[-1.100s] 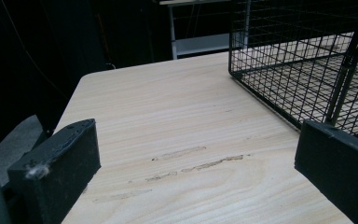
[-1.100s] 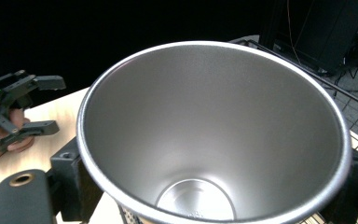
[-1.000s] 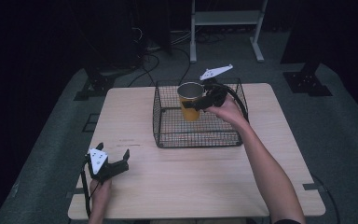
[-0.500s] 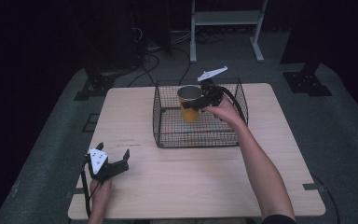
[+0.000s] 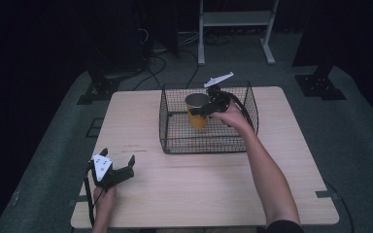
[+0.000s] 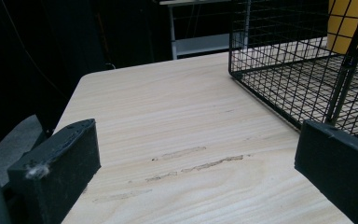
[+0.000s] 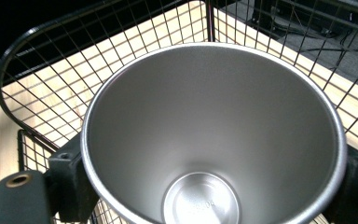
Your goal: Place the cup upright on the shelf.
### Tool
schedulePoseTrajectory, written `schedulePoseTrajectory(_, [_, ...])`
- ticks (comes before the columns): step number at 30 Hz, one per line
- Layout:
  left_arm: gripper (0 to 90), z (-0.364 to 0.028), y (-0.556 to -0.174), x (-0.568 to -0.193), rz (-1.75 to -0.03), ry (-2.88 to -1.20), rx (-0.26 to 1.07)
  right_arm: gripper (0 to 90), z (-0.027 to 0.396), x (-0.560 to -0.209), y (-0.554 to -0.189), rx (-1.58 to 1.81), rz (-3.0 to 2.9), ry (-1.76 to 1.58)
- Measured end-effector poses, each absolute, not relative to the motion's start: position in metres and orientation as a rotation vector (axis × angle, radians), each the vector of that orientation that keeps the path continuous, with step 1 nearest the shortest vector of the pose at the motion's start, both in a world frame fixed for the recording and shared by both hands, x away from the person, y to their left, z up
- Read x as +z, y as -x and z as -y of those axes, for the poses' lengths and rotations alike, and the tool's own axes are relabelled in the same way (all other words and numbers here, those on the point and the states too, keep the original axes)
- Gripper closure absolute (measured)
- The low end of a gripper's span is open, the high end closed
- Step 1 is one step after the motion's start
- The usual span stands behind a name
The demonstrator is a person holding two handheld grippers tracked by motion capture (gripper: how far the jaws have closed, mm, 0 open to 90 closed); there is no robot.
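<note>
The right tool [image 5: 205, 109] grips a cup [image 5: 197, 110] from both sides just under its rim, its two black jaws pressed against the cup's wall. The cup is yellow-orange on the outside and bare metal inside, upright, with its mouth facing up. In the right gripper view, the cup's [image 7: 212, 135] silvery interior is seen from above, down to a round base with faint stamped marks that are too small to read. The cup is held inside a black wire basket [image 5: 175, 141], toward the basket's far half; whether its base touches the basket floor cannot be told. The person's right forearm [image 5: 267, 170] reaches across the basket's near right corner.

The basket sits on the far middle of a pale wooden surface [image 5: 199, 184]. Its mesh walls stand upright, with a raised handle loop at each end.

The left tool [image 5: 117, 165] rests well apart from the basket, at the near left of the surface, held in the person's left hand [image 5: 104, 199]. Its jaws are spread wide with nothing between them. In the left gripper view, faint scuff marks [image 6: 196, 163] streak the wood between the jaws, and the basket's corner [image 6: 303, 79] stands beyond.
</note>
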State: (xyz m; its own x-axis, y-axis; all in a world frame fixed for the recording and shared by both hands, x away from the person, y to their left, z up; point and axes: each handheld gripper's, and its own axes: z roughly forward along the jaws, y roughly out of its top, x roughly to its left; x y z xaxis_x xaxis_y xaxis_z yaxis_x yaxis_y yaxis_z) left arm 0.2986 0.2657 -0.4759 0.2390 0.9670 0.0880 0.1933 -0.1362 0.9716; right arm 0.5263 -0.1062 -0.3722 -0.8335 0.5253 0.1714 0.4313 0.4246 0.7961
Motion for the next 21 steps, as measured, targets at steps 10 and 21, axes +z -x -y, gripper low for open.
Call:
schedulePoseTrajectory(10, [0.0,-0.266,-0.299,-0.476,-1.127,-1.547,1.008,11.3,0.104,-0.382,-0.53,1.345,-2.587,-0.853])
schedulePoseTrajectory(21, [0.0,-0.266,-0.299,-0.476,-1.127,-1.547,1.007,11.2,0.104,-0.391,-0.536,1.315,-2.606,-0.883])
